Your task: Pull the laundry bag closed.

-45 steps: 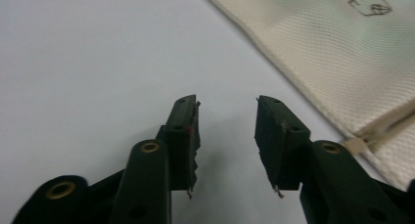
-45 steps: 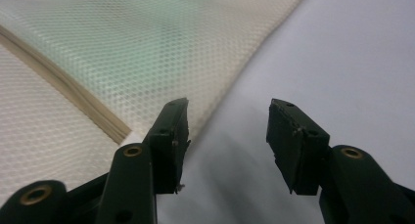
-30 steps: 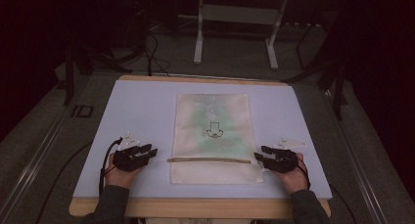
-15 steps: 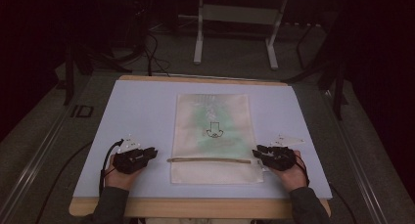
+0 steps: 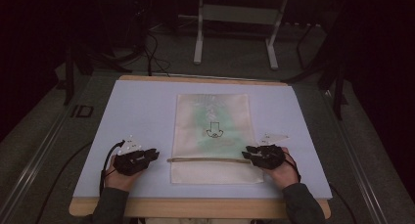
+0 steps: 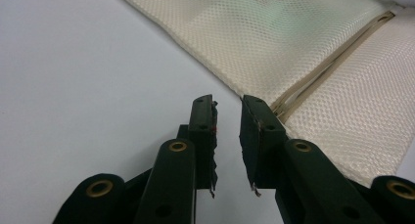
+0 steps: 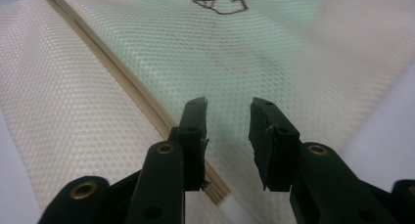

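There is one mesh bag (image 5: pixel 212 136) on the counter (image 5: pixel 137 111), a cream netted pouch lying flat on the pale sheet, and it sits between the two tools. One tan zipper strip (image 5: pixel 208 160) crosses it near the person's side, running from just beyond the left tool (image 5: pixel 155 153) to just in front of the right tool (image 5: pixel 246 151). One small black line drawing (image 5: pixel 214 131) is printed on the bag, farther from both tools than the zipper, over a faint green patch showing through the mesh. From where I stand there are two hands, each with one tool, both resting low on the counter at the bag's two side edges and pointing inward at each other. In the left gripper view the left tool (image 6: pixel 228 102) is narrowly parted, having just widened a little; nothing is between its jaws, and the bag's edge with the zipper end (image 6: pixel 293 94) lies just ahead and to one side of the tips. In the right gripper view the right tool (image 7: pixel 228 106) stands partly parted after closing in, its tips over the mesh (image 7: pixel 235 62) just beside the zipper (image 7: pixel 132 94); I cannot tell whether they touch the fabric, and they grip nothing.
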Demonstrator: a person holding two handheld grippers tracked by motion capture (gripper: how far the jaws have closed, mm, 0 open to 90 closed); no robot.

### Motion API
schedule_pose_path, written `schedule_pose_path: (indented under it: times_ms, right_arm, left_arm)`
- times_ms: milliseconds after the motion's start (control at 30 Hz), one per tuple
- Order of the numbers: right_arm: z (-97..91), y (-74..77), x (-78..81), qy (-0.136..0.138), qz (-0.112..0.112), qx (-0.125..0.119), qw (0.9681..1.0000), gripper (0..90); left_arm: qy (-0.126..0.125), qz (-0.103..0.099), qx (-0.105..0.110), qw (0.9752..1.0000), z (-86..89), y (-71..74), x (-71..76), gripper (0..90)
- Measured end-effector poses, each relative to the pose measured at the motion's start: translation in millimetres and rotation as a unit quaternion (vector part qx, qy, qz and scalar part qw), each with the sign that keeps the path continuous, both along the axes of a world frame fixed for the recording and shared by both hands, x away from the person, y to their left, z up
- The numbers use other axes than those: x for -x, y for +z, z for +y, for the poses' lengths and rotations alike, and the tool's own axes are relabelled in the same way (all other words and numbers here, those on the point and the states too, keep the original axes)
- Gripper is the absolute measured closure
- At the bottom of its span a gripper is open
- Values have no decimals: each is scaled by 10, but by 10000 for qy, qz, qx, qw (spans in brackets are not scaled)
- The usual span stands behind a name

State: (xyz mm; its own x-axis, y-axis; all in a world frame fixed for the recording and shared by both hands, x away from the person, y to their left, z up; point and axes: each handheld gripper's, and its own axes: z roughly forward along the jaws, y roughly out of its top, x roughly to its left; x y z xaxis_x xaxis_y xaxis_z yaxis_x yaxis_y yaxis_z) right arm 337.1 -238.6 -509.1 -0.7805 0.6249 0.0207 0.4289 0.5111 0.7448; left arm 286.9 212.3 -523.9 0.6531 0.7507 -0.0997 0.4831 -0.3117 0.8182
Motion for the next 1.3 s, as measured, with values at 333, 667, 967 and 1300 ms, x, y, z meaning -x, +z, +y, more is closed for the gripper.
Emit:
schedule_pose_path:
  times_ms: [333,667,967,1300]
  right_arm:
    - [296,50,-60,341,-63,171,9993,737]
    - [546,116,-113,637,-112,279,9975,755]
    - [784,152,-137,911,-141,357,9951,764]
    - [1031,186,-149,1164,-168,425,9921,765]
  left_arm:
    - [-151,22,-57,9999,-25,-2,15,732]
    - [-351,-8,-80,9994,-52,15,44,745]
    - [-289,18,-27,9996,-19,8,33,743]
    - [-200,23,-34,9998,26,-3,6,725]
